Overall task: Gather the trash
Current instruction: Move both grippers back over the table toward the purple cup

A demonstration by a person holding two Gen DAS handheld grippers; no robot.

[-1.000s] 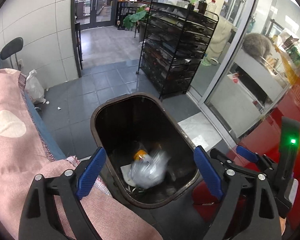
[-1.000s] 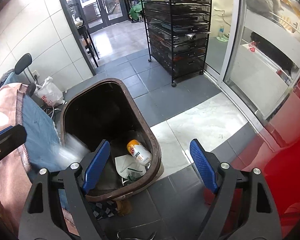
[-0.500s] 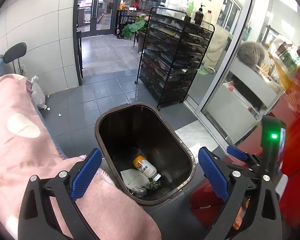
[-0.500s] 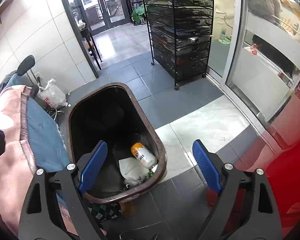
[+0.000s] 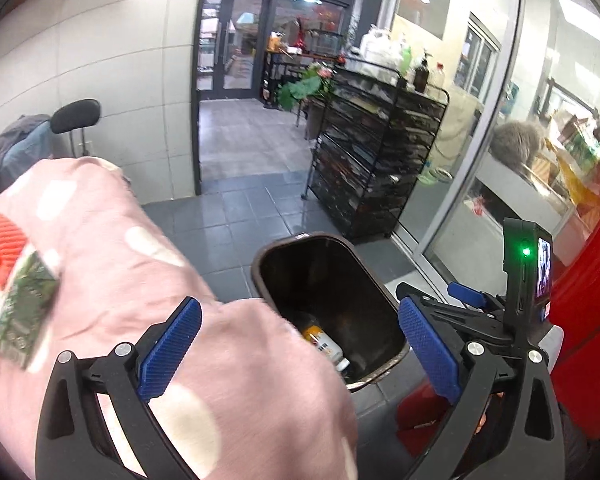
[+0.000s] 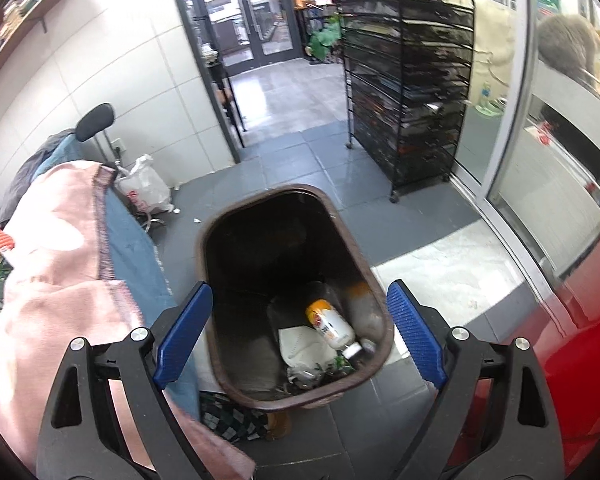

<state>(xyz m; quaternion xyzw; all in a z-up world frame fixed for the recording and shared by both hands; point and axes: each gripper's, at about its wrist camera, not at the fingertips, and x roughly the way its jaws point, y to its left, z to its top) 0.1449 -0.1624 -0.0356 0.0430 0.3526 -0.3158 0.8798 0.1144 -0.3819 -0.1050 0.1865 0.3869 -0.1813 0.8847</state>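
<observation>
Blue-padded grippers, both wide apart and empty, above a brown bin of trash.

Nearest in the left wrist view, the left gripper [image 5: 300,344] has just been opening, nothing between its pads; a pink blanket [image 5: 148,280] with pale spots lies under it, and a green-printed packet [image 5: 20,316] rests on the blanket at the far left. The right gripper [image 6: 300,330] has also just been widening and grips nothing. Below and beyond it stands the bin [image 6: 284,196] on grey floor tiles, holding a white bottle [image 6: 332,326] with an orange end, a white paper [image 6: 300,346] beside it and small scraps. Farther off, a white bag [image 6: 146,190] sits by the wall, a black wire rack [image 6: 408,80] stands to the right, and glass doors [image 6: 244,12] close the back.
</observation>
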